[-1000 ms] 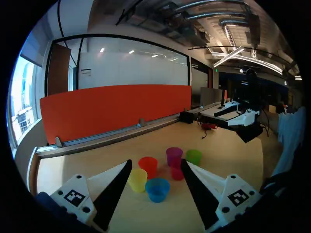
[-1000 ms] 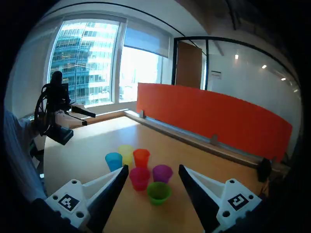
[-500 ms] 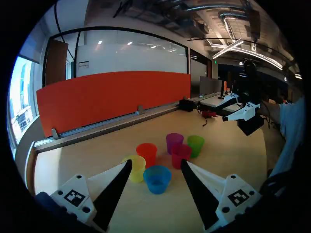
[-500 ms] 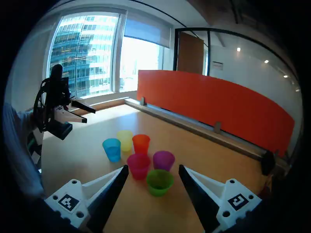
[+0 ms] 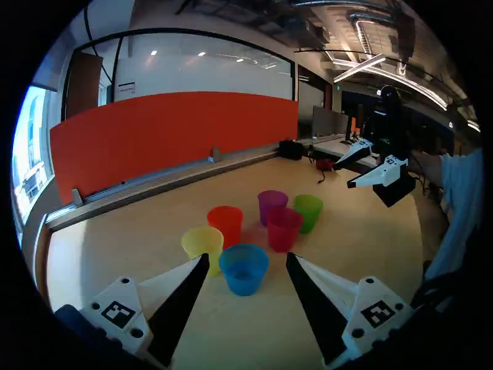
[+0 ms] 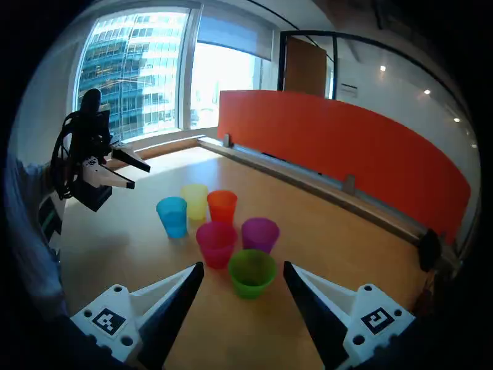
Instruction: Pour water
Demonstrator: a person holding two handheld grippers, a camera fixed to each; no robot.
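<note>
Several empty plastic cups stand clustered on a wooden table (image 5: 376, 246). In the left gripper view they are blue (image 5: 244, 269), yellow (image 5: 201, 244), orange (image 5: 225, 222), pink (image 5: 284, 227), purple (image 5: 272, 204) and green (image 5: 308, 211). My left gripper (image 5: 246, 256) is open, its tips on either side of the blue cup and short of it. In the right gripper view my right gripper (image 6: 243, 266) is open just before the green cup (image 6: 252, 273), with the pink cup (image 6: 216, 243) and purple cup (image 6: 259, 234) behind. Each view shows the other gripper open in the air: right (image 5: 342, 176), left (image 6: 140, 178).
An orange partition (image 5: 172, 132) on a metal rail runs along the table's far edge. A black object (image 5: 288, 148) and a red item with a cable (image 5: 325, 164) lie at the far end. A person's pale sleeve (image 5: 459, 203) is at the right. Large windows (image 6: 135, 80) stand beyond the table.
Both views have tilted down and drawn nearer, so the cups sit higher and larger in each. Both grippers stay open and hold nothing. The cups have not moved.
</note>
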